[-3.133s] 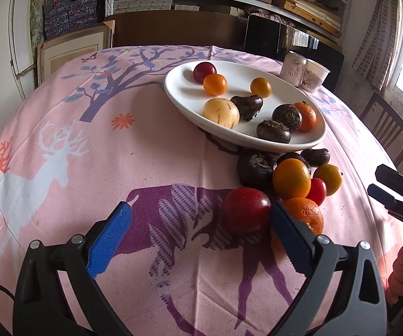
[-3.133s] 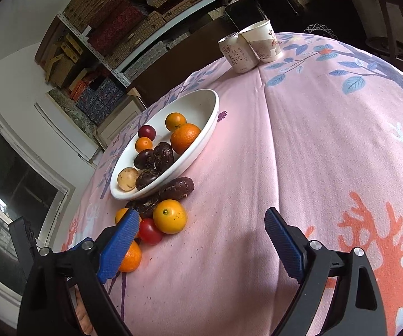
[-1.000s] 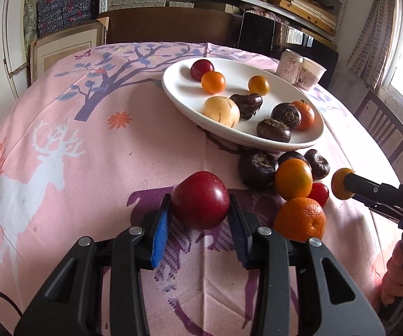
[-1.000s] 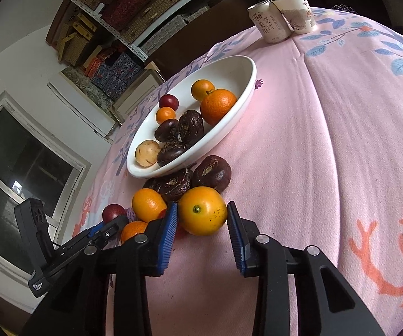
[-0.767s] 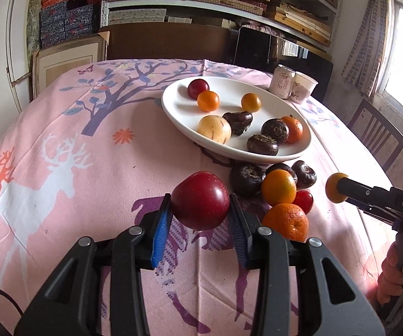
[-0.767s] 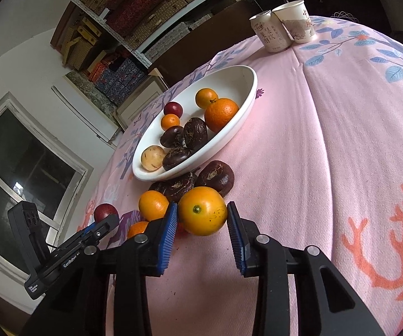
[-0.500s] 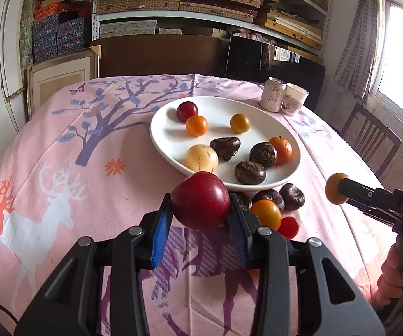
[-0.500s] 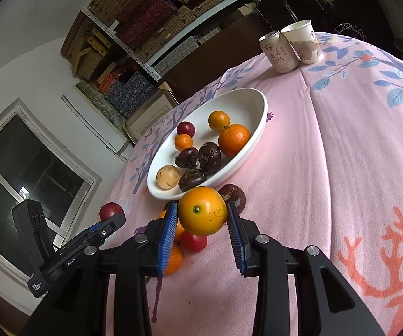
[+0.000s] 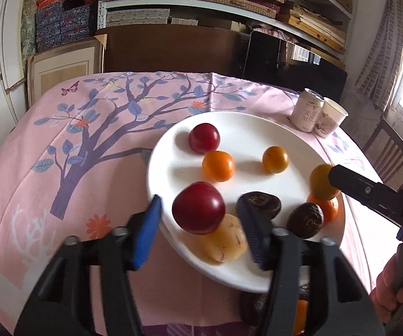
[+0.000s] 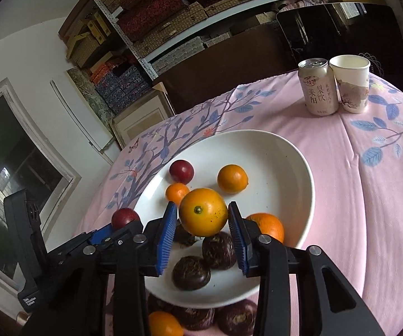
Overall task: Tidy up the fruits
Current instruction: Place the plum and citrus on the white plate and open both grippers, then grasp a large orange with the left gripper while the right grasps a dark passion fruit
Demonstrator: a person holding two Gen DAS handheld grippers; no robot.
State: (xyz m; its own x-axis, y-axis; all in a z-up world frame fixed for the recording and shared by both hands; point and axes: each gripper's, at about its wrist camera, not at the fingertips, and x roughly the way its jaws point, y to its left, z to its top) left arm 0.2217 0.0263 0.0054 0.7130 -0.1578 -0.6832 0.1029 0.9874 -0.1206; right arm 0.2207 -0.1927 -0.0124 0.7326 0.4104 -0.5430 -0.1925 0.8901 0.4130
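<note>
While both tools hang over the white plate (image 9: 238, 128), each fruit sits between spreading jaws. The left tool (image 9: 201, 224) is opening, its pads clear of the red plum (image 9: 198, 207), which is above the plate's near left rim, over the pale yellow fruit (image 9: 224, 245). The right tool (image 10: 203, 225) is opening around the orange (image 10: 203, 212), above the dark passion fruits (image 10: 218, 249). Straight below each fruit lies the plate, so the release should land both inside.
</note>
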